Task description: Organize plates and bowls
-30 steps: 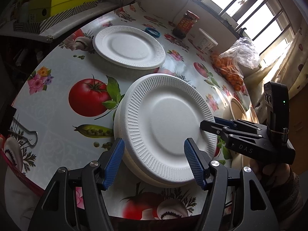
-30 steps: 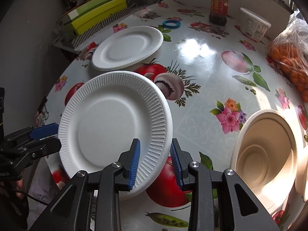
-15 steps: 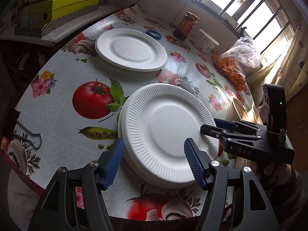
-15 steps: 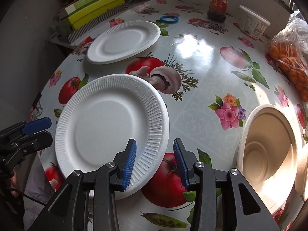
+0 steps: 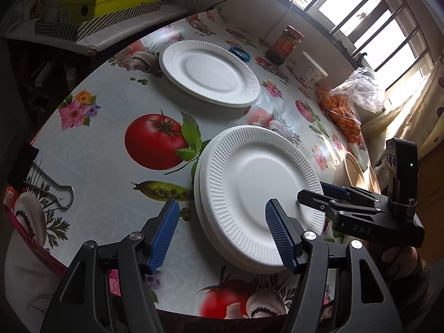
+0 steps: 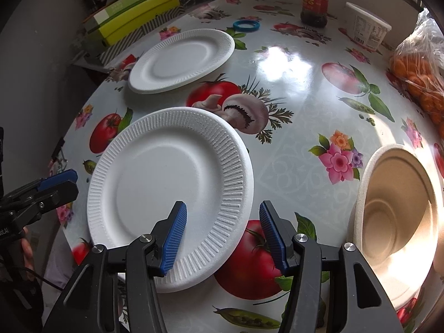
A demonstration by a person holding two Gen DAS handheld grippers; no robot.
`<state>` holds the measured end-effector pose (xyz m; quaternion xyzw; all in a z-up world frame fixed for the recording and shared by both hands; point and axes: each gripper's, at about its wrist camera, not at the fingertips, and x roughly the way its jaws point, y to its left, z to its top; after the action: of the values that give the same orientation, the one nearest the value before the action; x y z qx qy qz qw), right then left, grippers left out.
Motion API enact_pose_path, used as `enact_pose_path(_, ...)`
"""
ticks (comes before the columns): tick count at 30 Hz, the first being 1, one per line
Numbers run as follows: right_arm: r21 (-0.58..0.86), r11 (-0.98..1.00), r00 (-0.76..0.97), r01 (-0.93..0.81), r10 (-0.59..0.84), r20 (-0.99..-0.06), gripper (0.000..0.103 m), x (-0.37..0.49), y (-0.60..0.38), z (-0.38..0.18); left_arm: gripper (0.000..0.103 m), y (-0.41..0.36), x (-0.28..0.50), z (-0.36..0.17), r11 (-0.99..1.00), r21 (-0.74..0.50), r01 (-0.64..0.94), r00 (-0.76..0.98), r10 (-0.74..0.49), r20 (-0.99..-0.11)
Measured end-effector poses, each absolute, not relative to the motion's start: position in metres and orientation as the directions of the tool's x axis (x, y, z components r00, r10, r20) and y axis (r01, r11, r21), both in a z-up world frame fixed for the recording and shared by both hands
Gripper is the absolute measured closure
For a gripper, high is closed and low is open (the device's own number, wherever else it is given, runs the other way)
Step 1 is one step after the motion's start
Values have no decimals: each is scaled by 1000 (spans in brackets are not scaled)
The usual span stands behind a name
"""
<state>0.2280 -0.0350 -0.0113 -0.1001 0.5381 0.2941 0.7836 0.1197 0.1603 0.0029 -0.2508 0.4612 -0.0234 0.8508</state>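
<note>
Left wrist view: the left gripper [image 5: 220,234] hangs with fingers spread and empty over the near edge of a stack of white foam plates [image 5: 258,191] on the tablecloth [image 5: 105,163]; another foam plate [image 5: 209,76] lies farther away. Right wrist view: the right gripper [image 6: 222,234] has just been opening, its fingers apart around the stack's rim without pressing it, and a beige bowl [image 6: 394,211] sits at the right.

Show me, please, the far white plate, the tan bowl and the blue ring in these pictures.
far white plate [image 6: 180,61], right wrist view, on its flat centre.
tan bowl [image 6: 388,222], right wrist view, on its inner base.
blue ring [image 6: 246,25], right wrist view, on its near band.
</note>
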Motion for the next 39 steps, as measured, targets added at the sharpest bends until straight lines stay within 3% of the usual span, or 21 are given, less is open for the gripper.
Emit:
enact_pose_path(14, 171, 791, 212, -588, 354, -911, 48, 222, -7, -15, 38, 180, 120, -8, 832, -508, -222, 559, -318, -766)
enact_pose_path(39, 201, 759, 174, -620, 383, -907, 48, 219, 46, -17, 38, 220, 111, -7, 833, -478, -277, 571, -258, -779)
